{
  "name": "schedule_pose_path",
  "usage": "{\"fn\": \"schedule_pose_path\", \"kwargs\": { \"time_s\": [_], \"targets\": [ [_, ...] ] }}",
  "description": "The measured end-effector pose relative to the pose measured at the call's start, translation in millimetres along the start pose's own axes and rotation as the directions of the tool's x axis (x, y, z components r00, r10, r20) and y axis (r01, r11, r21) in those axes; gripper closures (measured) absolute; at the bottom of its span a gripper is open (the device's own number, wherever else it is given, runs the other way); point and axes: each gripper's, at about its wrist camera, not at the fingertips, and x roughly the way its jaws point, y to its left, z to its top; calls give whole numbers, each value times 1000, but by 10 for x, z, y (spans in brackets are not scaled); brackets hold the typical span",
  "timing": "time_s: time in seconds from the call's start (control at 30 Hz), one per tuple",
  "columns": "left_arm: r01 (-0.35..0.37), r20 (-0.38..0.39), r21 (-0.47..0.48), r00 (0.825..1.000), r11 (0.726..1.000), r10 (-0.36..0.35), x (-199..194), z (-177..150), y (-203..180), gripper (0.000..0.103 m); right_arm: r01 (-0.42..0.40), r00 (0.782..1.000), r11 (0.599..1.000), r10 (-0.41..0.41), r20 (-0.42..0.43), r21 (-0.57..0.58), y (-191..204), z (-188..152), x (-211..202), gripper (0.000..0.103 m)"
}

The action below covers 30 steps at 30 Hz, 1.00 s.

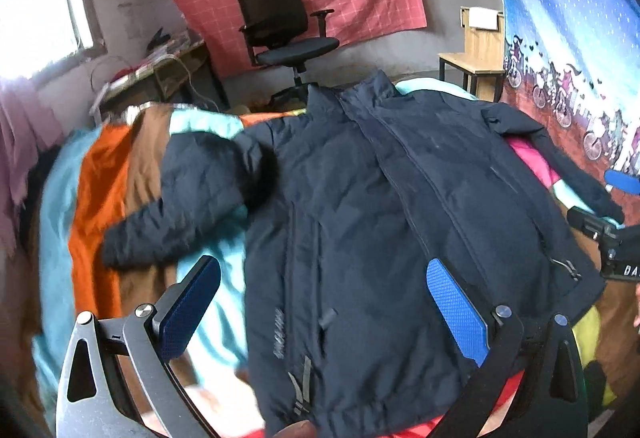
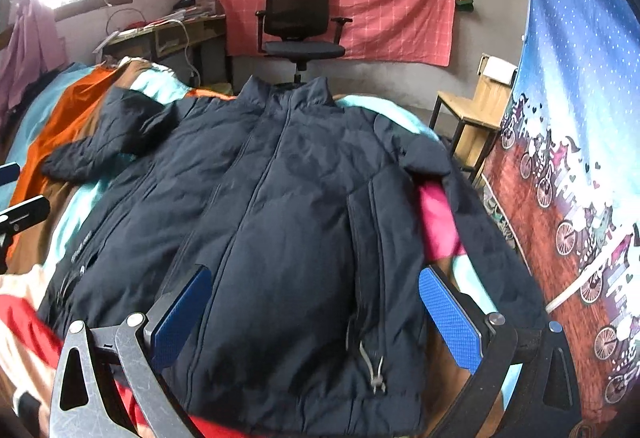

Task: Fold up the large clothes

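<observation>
A large navy padded jacket lies front up and zipped on a bed, collar toward the far end. Its left sleeve bends back over the bedding; its right sleeve runs down the right edge. My left gripper is open and empty above the jacket's lower left hem. My right gripper is open and empty above the jacket at its lower right, near a pocket zip pull. The right gripper also shows at the right edge of the left wrist view.
The bed carries a striped orange, brown and teal cover. A black office chair stands beyond the bed before a red cloth on the wall. A wooden chair and a blue patterned curtain are at right, a cluttered desk at left.
</observation>
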Motion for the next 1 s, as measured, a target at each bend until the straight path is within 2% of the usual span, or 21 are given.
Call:
{"fn": "schedule_pose_path", "kwargs": {
  "time_s": [0.1, 0.2, 0.33, 0.5, 0.63, 0.7, 0.77, 0.83, 1.0],
  "targets": [
    [-5, -26, 7, 1000, 1000, 5, 37, 138, 73, 2, 2, 1000, 1000, -2, 3, 25, -59, 165, 112, 0],
    [-17, -84, 7, 996, 1000, 17, 118, 266, 131, 2, -3, 1000, 999, 3, 6, 50, -131, 287, 228, 0],
    [-42, -176, 21, 983, 999, 45, 457, 541, 28, 2, -30, 1000, 997, 29, 12, 71, -273, 425, 421, 0],
    [-32, -163, 6, 986, 999, 33, 1096, 966, -348, 2, -60, 997, 997, 57, 54, 50, -603, 624, 706, 0],
    [49, -146, -38, 988, 998, -54, 1814, 1370, -681, 2, -35, 996, 998, 31, 85, 46, -974, 757, 945, 0],
    [71, -145, -59, 986, 996, -79, 2020, 1476, -750, 2, -9, 996, 998, 4, 92, 61, -1157, 773, 1033, 0],
    [103, -160, -81, 980, 991, -115, 2241, 1564, -794, 2, 11, 997, 995, -19, 80, 97, -1351, 758, 1111, 0],
    [120, -180, -89, 974, 989, -135, 2440, 1644, -821, 2, -4, 998, 993, -3, 57, 115, -1485, 733, 1156, 0],
    [105, -207, -55, 972, 993, -114, 2795, 1858, -958, 2, -60, 995, 993, 67, -70, 102, -1708, 798, 1241, 0]
  ]
}}
